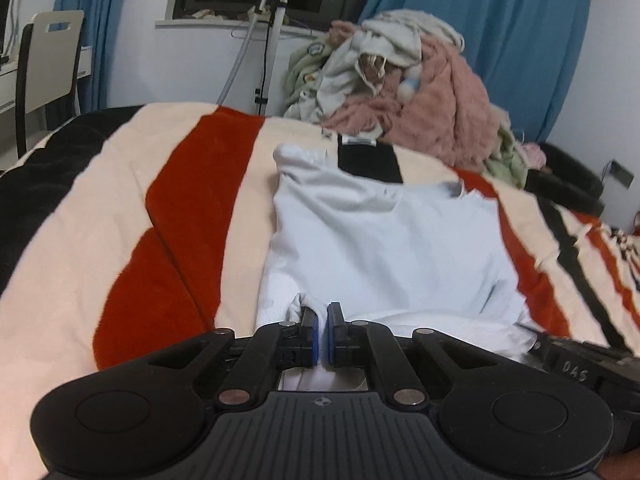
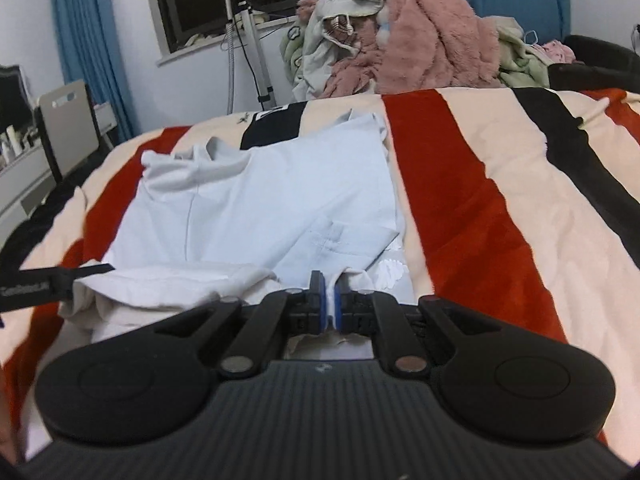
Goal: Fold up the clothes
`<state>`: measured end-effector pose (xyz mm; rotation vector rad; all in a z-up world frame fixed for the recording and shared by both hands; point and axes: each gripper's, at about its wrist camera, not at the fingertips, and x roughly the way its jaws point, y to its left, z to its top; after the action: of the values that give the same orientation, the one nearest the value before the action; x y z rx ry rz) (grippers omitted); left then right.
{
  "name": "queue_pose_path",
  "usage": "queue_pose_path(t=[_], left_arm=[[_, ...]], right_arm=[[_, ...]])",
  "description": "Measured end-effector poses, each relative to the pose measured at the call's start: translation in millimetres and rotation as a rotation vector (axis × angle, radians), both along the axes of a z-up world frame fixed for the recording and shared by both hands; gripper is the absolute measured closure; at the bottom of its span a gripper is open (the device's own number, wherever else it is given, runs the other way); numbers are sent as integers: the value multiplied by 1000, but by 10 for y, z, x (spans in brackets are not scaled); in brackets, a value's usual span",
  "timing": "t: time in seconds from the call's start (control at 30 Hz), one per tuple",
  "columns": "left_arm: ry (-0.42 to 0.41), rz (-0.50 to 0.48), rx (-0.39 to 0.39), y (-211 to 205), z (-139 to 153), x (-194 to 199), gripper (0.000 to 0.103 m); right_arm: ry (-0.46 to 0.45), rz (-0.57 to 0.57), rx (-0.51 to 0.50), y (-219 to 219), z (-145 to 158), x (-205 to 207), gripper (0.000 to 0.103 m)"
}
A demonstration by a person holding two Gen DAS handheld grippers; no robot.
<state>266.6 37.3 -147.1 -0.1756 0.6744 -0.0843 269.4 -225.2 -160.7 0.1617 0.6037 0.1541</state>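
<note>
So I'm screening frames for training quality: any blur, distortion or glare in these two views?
Left wrist view: strong fisheye bend with dark corners; the white shirt looks soft and a bit washed out, while the left tongs stay sharp. Right wrist view: same curvature, the striped blanket smears toward the edges, the right tongs are crisp; no hard glare.

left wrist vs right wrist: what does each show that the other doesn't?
Left wrist only: the left hand-held gripper, jaws nearly closed with shirt cloth bunched by its left finger, and the body of the right one at the right edge.

Right wrist only: the right hand-held gripper with white cloth pinched between its pads, and a monitor on a desk at far left.

Both: the white shirt flat on the striped blanket, the clothes pile behind, blue curtains, a chair.
</note>
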Motion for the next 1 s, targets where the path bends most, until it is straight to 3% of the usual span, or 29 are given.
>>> queue_pose_path(t=[0.17,0.2,0.23,0.27,0.3,0.33,0.37,0.43,0.5,0.63,0.8,1.0], left_arm=[[-12,-14,34,-28,1,-35,96],[-18,-18,43,-42,33,-61,94],[-25,-24,53,-57,75,-97,85],[-32,-30,65,-72,120,-137,79],[-39,-34,80,-88,171,-183,64],[-51,-37,90,-97,229,-237,52],[-71,-38,93,-95,300,-304,49],[-109,-38,97,-88,445,-438,34],[-142,-30,94,-68,601,-578,19],[-197,-36,107,-64,833,-897,9],[-206,-55,98,-79,912,-1234,8],[-215,-77,88,-98,1006,-1638,8]], right_arm=[[-2,-7,44,-40,-25,-18,94],[-3,-13,56,-55,-11,-30,94],[2,-21,57,-60,13,-31,92],[10,-28,32,-42,57,-42,83],[19,-35,7,-23,101,-53,76],[6,-29,0,-21,160,-91,60],[-20,-25,20,-42,232,-164,37],[-74,-17,61,-86,376,-312,12],[-105,-21,90,-124,526,-483,11],[-154,-48,74,-147,786,-867,11],[-217,-54,22,-132,1022,-1305,11],[-273,-47,-35,-83,1101,-1735,11]])
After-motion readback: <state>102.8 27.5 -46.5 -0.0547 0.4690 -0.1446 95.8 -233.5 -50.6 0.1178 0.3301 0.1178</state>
